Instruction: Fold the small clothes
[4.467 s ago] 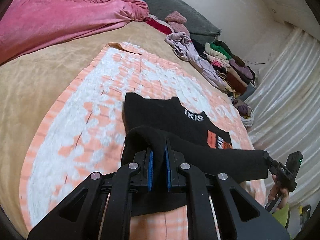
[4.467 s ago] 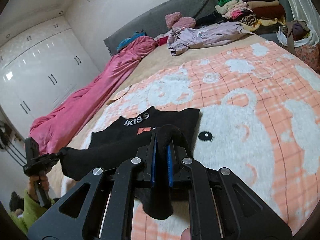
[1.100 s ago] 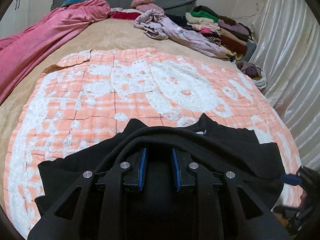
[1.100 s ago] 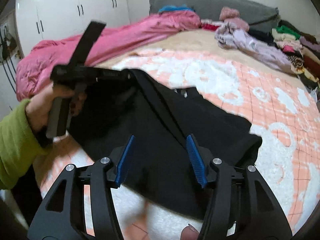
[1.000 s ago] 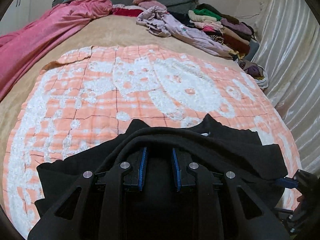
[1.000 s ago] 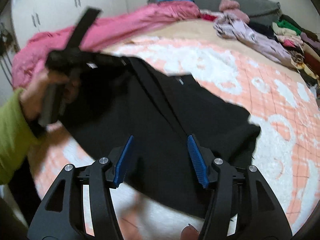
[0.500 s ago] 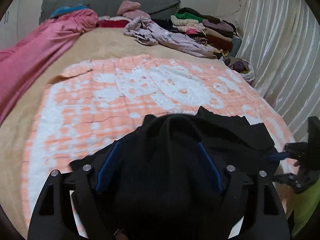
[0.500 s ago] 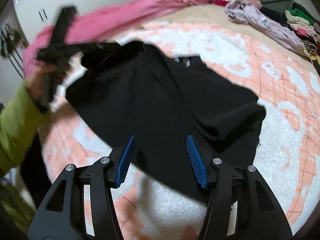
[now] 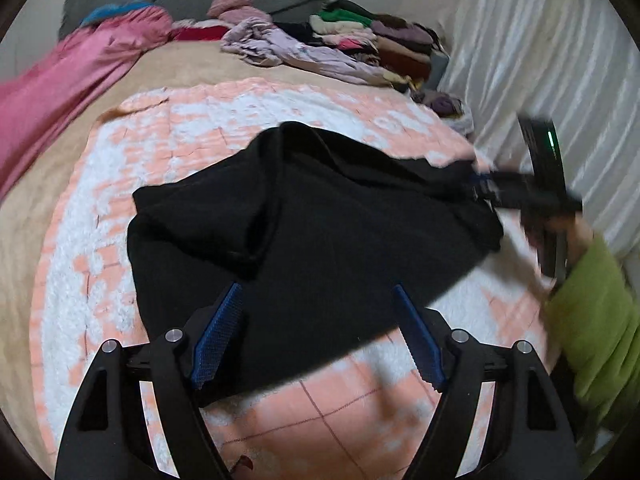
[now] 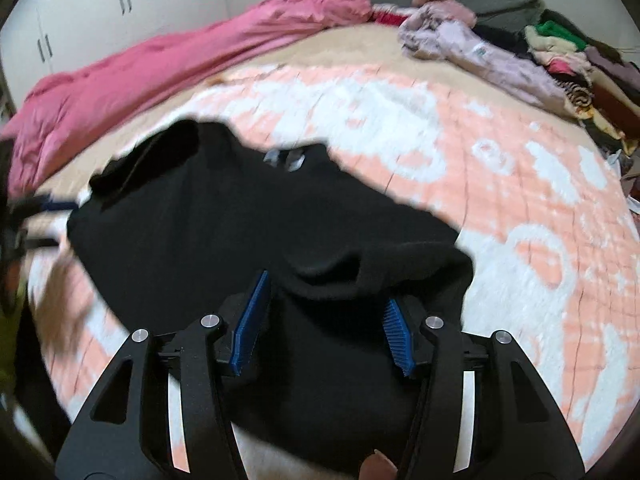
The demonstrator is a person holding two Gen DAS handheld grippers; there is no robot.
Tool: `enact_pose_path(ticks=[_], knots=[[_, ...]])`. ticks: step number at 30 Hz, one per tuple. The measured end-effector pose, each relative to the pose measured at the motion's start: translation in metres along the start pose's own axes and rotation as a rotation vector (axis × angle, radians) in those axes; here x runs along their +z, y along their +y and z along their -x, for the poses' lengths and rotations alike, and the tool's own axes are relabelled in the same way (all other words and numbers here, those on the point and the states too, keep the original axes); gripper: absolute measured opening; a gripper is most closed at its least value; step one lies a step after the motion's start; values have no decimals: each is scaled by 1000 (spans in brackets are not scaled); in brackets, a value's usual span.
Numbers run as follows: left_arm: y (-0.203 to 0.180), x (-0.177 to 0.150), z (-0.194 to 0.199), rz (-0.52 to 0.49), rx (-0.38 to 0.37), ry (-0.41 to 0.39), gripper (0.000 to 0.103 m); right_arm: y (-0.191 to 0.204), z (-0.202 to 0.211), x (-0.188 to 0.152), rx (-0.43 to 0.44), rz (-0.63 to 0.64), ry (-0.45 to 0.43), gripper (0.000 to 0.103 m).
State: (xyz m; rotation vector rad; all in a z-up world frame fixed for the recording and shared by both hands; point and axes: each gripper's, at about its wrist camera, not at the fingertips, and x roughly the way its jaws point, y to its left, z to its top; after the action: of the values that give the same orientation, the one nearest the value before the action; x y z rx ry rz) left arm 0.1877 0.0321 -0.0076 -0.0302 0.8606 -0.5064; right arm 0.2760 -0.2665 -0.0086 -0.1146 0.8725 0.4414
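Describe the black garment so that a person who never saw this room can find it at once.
Start from the large peach and white quilt covering the near part of the bed. The black garment lies on it, roughly folded, straight ahead of the camera. It is the only black piece on the quilt; the other clothes are colourful and piled at the far headboard.

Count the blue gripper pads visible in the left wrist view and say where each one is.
3: two on the left gripper, either side of the black garment; one on the right gripper at the garment's far right corner, its twin possibly hidden.
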Motion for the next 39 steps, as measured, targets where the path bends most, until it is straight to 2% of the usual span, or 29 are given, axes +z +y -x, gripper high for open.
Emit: enact_pose_path(ticks=[3, 7, 11, 16, 19, 22, 25, 32, 36, 39], knots=[[4, 6, -15, 1, 24, 22, 75, -11, 3, 9, -17, -57, -88, 47], [16, 23, -37, -5, 67, 30, 75, -34, 11, 11, -97, -154, -180, 51], [41, 48, -44, 66, 125, -62, 76, -53, 20, 8, -120, -234, -223, 58], [84, 60, -29, 263, 167, -205, 77, -59, 19, 4, -146, -256, -192, 62], [101, 44, -20, 331, 170, -202, 77, -55, 14, -2, -176, -245, -156, 62], [113, 23, -13, 366, 223, -162, 77, -59, 12, -11, -175, -265, -117, 62], [118, 6, -3, 419, 200, -120, 77, -66, 18, -24, -144, -318, -100, 62], [93, -24, 1, 407, 132, -94, 77, -63, 30, -40, -75, -361, -74, 62], [84, -30, -9, 412, 116, -83, 76, -61, 27, -45, -43, -388, -62, 62], [82, -28, -12, 409, 102, -98, 71, -60, 23, -54, -13, -422, -44, 62]])
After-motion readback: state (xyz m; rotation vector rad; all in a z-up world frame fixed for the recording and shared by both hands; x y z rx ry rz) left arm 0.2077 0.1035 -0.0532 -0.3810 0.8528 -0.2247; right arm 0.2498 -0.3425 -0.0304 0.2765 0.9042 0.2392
